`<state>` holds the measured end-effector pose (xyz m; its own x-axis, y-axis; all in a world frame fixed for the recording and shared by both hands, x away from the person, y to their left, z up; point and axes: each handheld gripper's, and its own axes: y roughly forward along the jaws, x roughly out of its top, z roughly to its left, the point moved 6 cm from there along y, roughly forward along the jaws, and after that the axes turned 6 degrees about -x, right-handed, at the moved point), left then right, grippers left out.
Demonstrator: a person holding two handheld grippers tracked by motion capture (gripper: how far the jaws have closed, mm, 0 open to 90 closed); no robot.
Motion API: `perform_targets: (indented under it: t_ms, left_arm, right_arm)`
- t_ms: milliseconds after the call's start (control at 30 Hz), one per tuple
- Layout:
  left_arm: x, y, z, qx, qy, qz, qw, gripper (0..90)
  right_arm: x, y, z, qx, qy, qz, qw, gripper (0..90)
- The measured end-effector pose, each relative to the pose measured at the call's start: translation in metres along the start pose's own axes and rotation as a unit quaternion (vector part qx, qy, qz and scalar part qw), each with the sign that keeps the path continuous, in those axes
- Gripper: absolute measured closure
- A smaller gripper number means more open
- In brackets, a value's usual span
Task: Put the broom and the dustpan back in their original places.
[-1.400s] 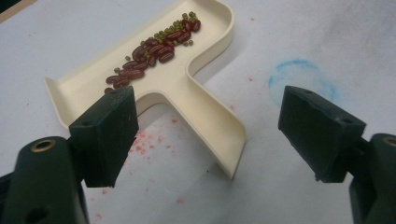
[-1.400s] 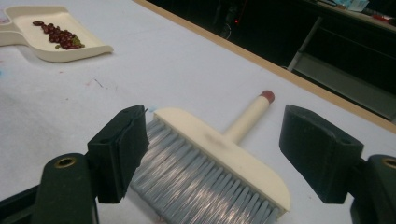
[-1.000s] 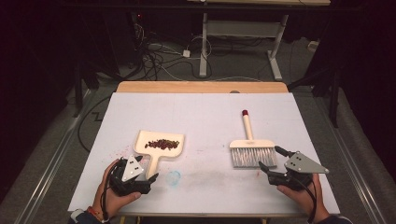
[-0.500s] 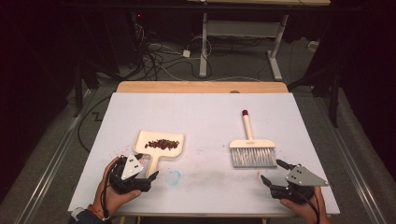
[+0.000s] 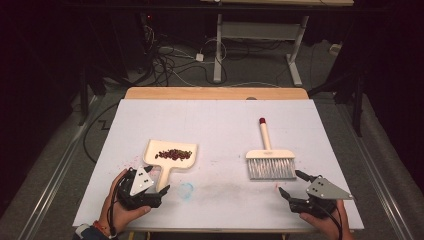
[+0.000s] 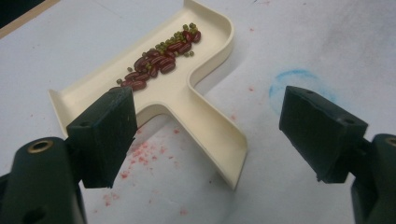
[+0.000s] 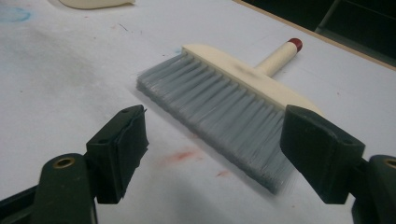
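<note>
One dustpan point(image 5: 170, 156), one brush point(image 5: 270, 159), one heap of beans point(image 5: 173, 154), two grippers.

Beans point(image 5: 173, 154) in dustpan point(image 5: 169, 159) at table point(image 5: 215, 120) left, brush point(image 5: 269, 159) well apart at right.

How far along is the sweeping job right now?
The beans already lie in the dustpan, and the brush lies flat on the table. Nothing is in hand: the left gripper sits open at the dustpan handle, and the right gripper sits open near the bristles. Probably left: lifting and emptying the dustpan.
</note>
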<state>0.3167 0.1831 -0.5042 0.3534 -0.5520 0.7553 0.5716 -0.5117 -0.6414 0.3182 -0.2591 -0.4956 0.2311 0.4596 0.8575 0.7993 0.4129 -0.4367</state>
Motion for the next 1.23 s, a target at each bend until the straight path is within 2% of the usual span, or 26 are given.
perform_targets:
  t_ms: [167,233,300,333,567,600,767,833,867,967,1033,1167,1233]
  left_arm:
    - [0.0000,-0.0005,-0.0006,0.000,0.005,0.002,1.0000,18.5]
    - [-0.0006,0.0001,-0.0017,-0.003,0.000,0.005,1.0000,18.5]
    - [0.0001,0.0012,-0.0010,-0.001,0.007,0.004,1.0000,18.5]
    - [-0.0006,0.0015,-0.0026,-0.004,0.001,0.006,1.0000,18.5]
    - [-0.0005,0.0026,-0.0028,-0.003,0.009,0.009,0.9999,18.5]
    - [-0.0013,0.0028,-0.0037,-0.006,0.003,0.012,0.9999,18.5]
    - [-0.0015,0.0036,-0.0032,-0.006,0.002,0.014,0.9999,18.5]
    - [-0.0007,0.0042,-0.0023,-0.003,0.008,0.012,0.9999,18.5]
    - [-0.0012,0.0043,-0.0033,-0.005,0.003,0.014,0.9999,18.5]
    - [-0.0008,0.0042,-0.0028,-0.006,0.001,0.013,0.9999,18.5]
    - [0.0002,0.0036,-0.0021,-0.004,0.007,0.009,0.9999,18.5]
    - [0.0005,0.0019,-0.0029,-0.005,0.001,0.009,0.9999,18.5]
    - [0.0016,0.0017,-0.0014,-0.001,0.006,0.005,1.0000,18.5]
  right_arm:
    - [0.0004,-0.0003,-0.0003,-0.005,-0.002,0.002,1.0000,23.4]
    - [0.0003,-0.0001,-0.0007,-0.007,-0.004,0.002,1.0000,23.4]
    - [-0.0001,-0.0004,-0.0012,-0.006,-0.004,0.001,1.0000,23.4]
    - [-0.0002,-0.0007,-0.0015,-0.006,-0.003,0.001,1.0000,23.5]
    - [0.0025,-0.0033,-0.0022,-0.013,-0.003,-0.006,0.9999,23.6]
    - [0.0034,-0.0038,-0.0025,-0.015,-0.003,-0.009,0.9998,23.9]
    - [0.0037,-0.0036,-0.0036,-0.017,-0.003,-0.009,0.9998,23.9]
    - [0.0035,-0.0036,-0.0044,-0.018,-0.004,-0.008,0.9998,23.9]
    - [0.0037,-0.0037,-0.0048,-0.018,-0.003,-0.010,0.9998,23.8]
    - [0.0052,-0.0060,-0.0065,-0.023,0.004,-0.015,0.9996,23.8]
    - [0.0061,-0.0075,-0.0076,-0.028,0.006,-0.017,0.9994,23.8]
    - [0.0068,-0.0085,-0.0084,-0.031,0.007,-0.019,0.9993,23.8]
    - [0.0070,-0.0082,-0.0084,-0.030,0.008,-0.019,0.9993,23.8]
